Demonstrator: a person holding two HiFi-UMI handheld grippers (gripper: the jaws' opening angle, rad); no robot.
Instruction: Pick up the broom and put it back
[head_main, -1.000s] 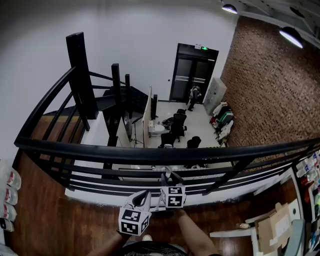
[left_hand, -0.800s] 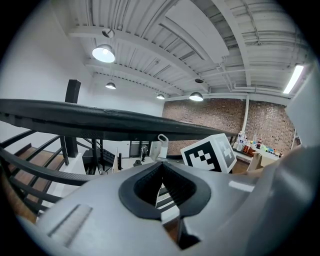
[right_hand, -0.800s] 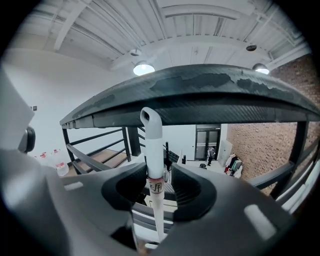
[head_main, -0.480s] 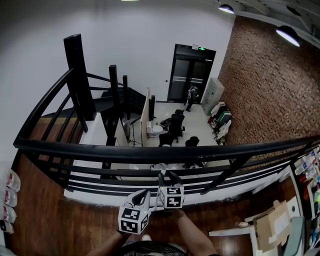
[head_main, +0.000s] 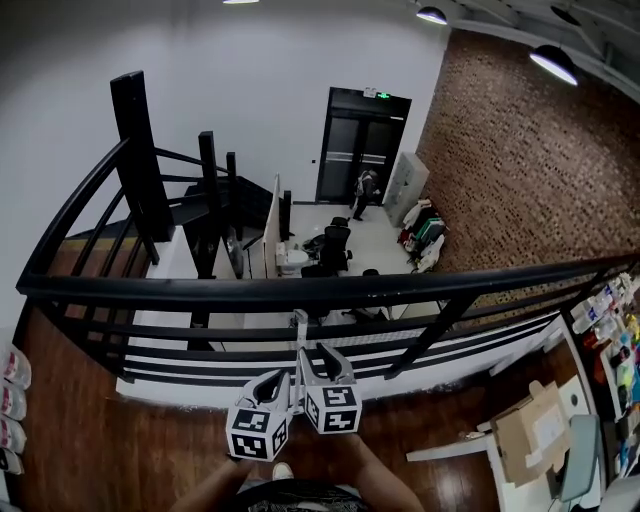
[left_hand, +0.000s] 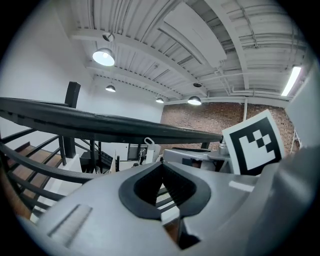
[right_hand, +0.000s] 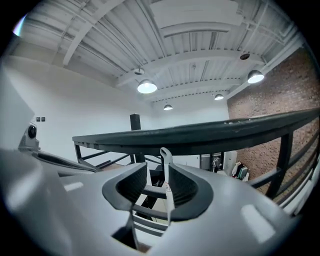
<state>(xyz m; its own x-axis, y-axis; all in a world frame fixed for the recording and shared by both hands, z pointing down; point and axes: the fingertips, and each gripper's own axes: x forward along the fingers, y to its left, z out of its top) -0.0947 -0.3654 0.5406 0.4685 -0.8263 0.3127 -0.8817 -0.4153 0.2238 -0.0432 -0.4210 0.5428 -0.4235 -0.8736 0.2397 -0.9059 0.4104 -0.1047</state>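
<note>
The broom shows only as a thin white handle (head_main: 300, 330) with a loop at its top, standing upright against the black railing (head_main: 300, 290). In the right gripper view the handle (right_hand: 165, 175) stands between the jaws of my right gripper (right_hand: 157, 167). It rests against the right pad with a clear gap to the left pad, so this gripper (head_main: 322, 355) is open. My left gripper (head_main: 272, 382) is close beside it on the left. Its tips (left_hand: 160, 164) meet with nothing between them. The handle's loop (left_hand: 149, 145) shows just beyond them.
The railing's bars run across in front of me over a drop to a lower floor with office chairs (head_main: 330, 245) and a staircase (head_main: 200, 205). I stand on wooden floor (head_main: 100, 440). A cardboard box (head_main: 530, 430) and a white table lie at the right.
Both grippers have shifted a little left and nearer the railing. The broom handle now stands higher between the right gripper's jaws. The head view has swung slightly.
</note>
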